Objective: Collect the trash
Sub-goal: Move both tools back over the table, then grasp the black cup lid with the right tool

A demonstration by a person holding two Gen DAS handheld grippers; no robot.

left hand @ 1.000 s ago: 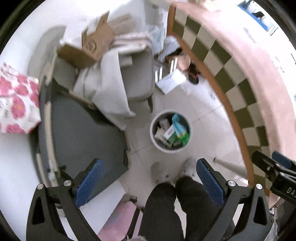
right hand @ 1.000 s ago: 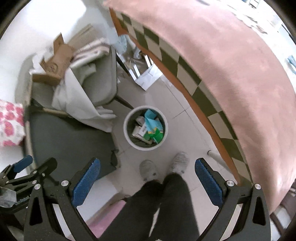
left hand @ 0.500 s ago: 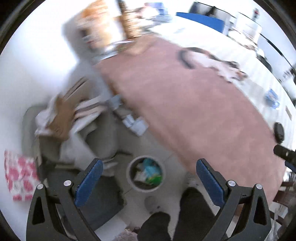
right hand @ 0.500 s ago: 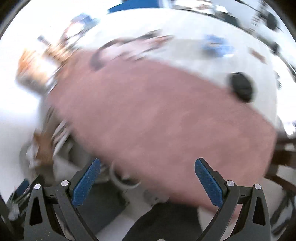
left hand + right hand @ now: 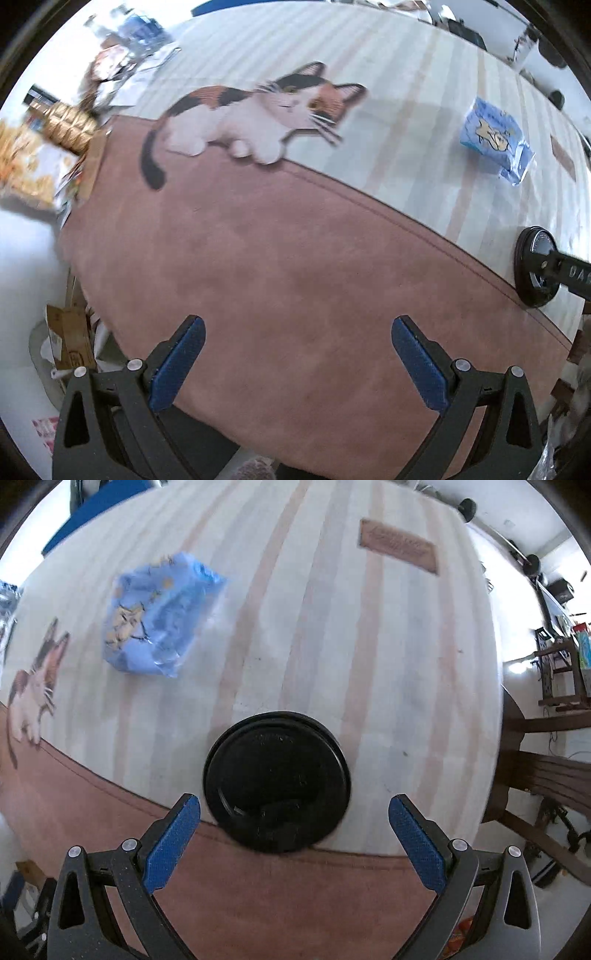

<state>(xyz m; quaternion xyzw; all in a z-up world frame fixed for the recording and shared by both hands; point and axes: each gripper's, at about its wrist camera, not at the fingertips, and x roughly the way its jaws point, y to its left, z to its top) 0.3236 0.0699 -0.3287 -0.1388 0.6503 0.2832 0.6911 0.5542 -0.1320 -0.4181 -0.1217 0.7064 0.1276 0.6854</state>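
A black round lid [image 5: 277,781] lies on the striped tablecloth just ahead of my right gripper [image 5: 294,840], which is open and empty above the cloth's pink border. The lid also shows at the right of the left wrist view [image 5: 535,266], partly behind the right gripper's finger. A crumpled blue wrapper [image 5: 160,616] lies farther back on the left; in the left wrist view it [image 5: 495,144] is at the far right. My left gripper [image 5: 297,363] is open and empty over the pink border.
The table [image 5: 295,258] has a pink border and a striped cloth with a printed cat [image 5: 258,118]. A brown label [image 5: 397,546] sits on the cloth far back. Clutter [image 5: 62,122] is at the table's far left. Wooden furniture [image 5: 546,771] stands at right.
Both grippers have swung up from the floor and its trash bin to look across the tabletop. The bin is out of view; the black lid and blue wrapper have come into view.
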